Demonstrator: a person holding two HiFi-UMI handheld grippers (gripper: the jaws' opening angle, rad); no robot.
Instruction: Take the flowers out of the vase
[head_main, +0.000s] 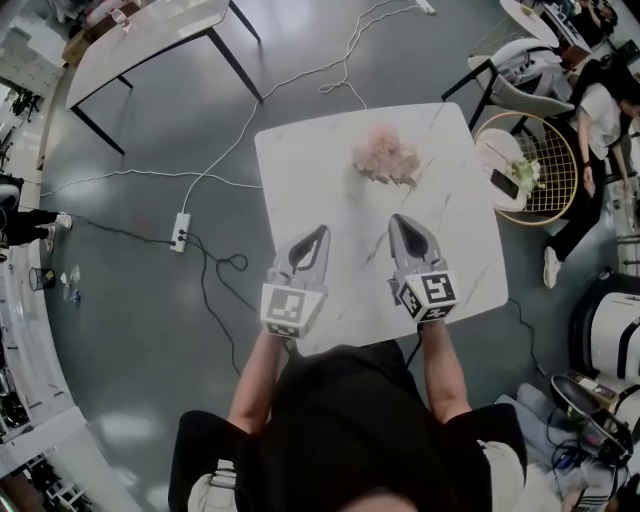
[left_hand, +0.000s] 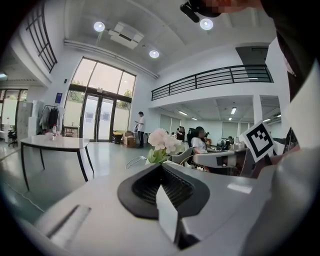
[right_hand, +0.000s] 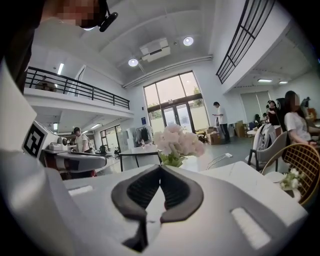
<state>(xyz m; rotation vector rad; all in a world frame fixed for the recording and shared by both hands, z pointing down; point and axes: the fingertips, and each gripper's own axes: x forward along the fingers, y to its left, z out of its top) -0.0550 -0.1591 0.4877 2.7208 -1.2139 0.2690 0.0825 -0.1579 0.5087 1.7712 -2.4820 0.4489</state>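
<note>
Nothing done yet — flowers (head_main: 385, 155) stand at the desk's (head_main: 310, 170) far middle, apparently in their vase, while left tool (head_main: 320, 235) and right tool (head_main: 398, 222) hover short of them, both pressed together and empty — reach, grip and lift remain.

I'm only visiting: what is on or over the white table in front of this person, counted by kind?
Handheld grippers: 2, the left gripper and the right gripper, both shut and empty
Flowers: 1 bunch of pink flowers
Total: 3
</note>
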